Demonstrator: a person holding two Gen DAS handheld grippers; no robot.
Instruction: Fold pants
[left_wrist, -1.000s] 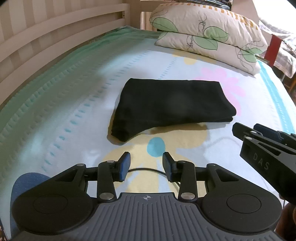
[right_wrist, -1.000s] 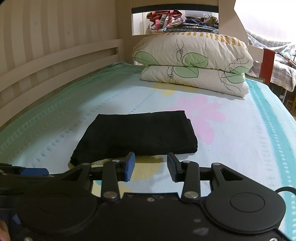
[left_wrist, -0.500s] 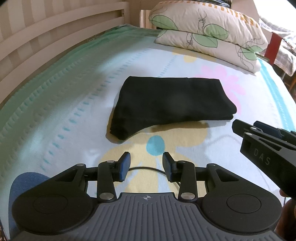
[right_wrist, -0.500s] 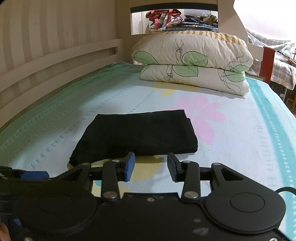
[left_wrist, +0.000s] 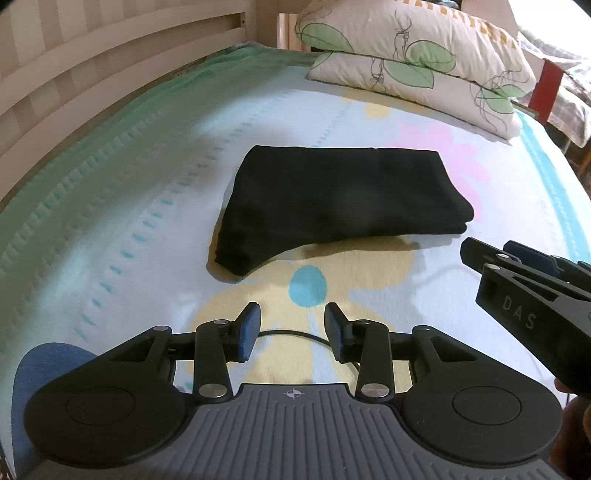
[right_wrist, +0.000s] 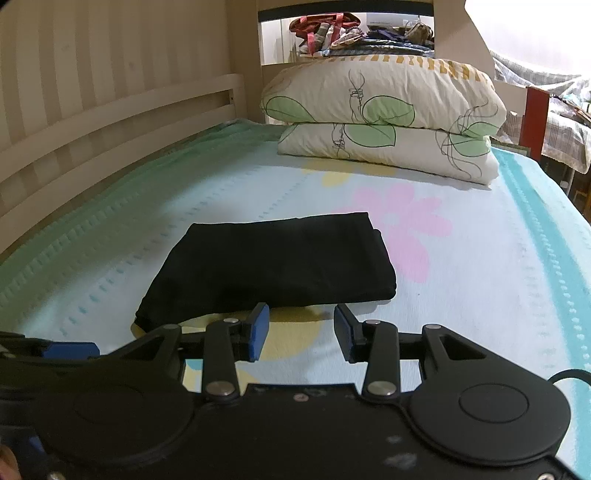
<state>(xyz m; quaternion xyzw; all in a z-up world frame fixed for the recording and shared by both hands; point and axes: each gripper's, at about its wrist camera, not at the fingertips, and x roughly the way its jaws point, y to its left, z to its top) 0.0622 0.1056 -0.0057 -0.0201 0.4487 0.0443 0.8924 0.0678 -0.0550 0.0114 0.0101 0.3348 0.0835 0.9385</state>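
Black pants (left_wrist: 332, 203) lie folded into a thick rectangle in the middle of the bed (left_wrist: 110, 221); in the right wrist view the same pants (right_wrist: 273, 266) sit just beyond the fingertips. My left gripper (left_wrist: 291, 328) hovers short of the pants' near edge, open, with only the sheet between its blue pads. My right gripper (right_wrist: 301, 326) is open too, holding nothing, its tips close to the pants' near edge. From the left wrist view the right gripper (left_wrist: 517, 280) shows side-on at the right edge.
Two stacked leaf-print pillows (right_wrist: 384, 122) lie at the head of the bed. A white slatted rail (right_wrist: 110, 122) runs along the left side. A thin black cable (left_wrist: 295, 334) lies on the sheet near the left gripper. Another bed (right_wrist: 565, 129) stands beyond the right edge.
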